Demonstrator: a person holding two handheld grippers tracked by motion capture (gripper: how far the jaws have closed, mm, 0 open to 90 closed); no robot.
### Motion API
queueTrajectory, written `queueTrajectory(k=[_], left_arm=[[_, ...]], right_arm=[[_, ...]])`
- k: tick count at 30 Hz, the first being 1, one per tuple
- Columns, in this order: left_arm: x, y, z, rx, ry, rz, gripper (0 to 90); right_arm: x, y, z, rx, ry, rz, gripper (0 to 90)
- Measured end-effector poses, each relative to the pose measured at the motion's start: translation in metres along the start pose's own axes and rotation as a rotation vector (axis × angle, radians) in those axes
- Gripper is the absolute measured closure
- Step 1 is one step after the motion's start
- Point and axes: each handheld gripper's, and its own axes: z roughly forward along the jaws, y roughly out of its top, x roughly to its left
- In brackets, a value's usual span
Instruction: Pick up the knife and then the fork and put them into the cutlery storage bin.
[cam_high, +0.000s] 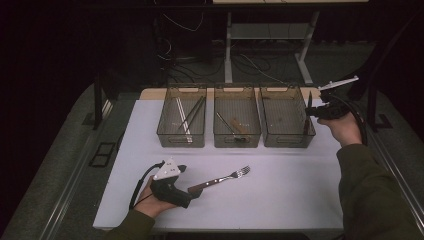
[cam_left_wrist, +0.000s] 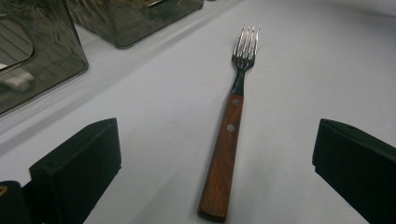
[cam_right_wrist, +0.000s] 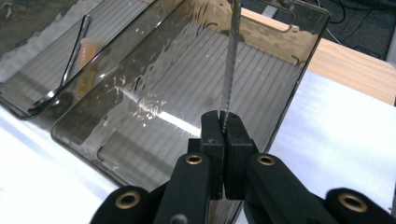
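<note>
My right gripper (cam_right_wrist: 223, 122) is clamped on a thin serrated knife blade (cam_right_wrist: 229, 65), held over the rightmost smoky bin (cam_high: 286, 117). My left gripper (cam_left_wrist: 215, 163) rests wide open on the white table (cam_high: 280, 190), the wood-handled fork (cam_left_wrist: 229, 140) lying untouched between its jaws.

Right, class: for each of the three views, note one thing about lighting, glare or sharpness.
High view: dim, dark surround, the white table the brightest area. Left gripper view: even light, the wooden-handled fork sharp, with a soft shadow; the bins at top left look softer. Right gripper view: a bright glare streak on the smoky rightmost bin, whose rippled wall distorts what lies behind; the serrated knife is crisp.
</note>
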Motion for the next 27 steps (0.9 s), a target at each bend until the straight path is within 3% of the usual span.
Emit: queueTrajectory(k=[13,18,24,27], left_arm=[[0.000,0.001,0.000,0.001,-0.006,-0.001,0.0],[-0.001,0.001,0.000,0.001,-0.011,-0.005,0.0],[-0.002,0.001,0.001,-0.002,-0.017,-0.010,0.0],[-0.002,0.001,0.001,-0.004,-0.017,-0.011,0.0]], right_arm=[[0.006,-0.002,0.033,-0.082,-0.019,0.036,89.4],[0.008,-0.001,0.044,-0.076,-0.023,0.040,88.9],[0.009,-0.002,0.058,-0.024,-0.030,0.043,87.5],[0.009,-0.005,0.064,-0.002,-0.033,0.062,80.0]])
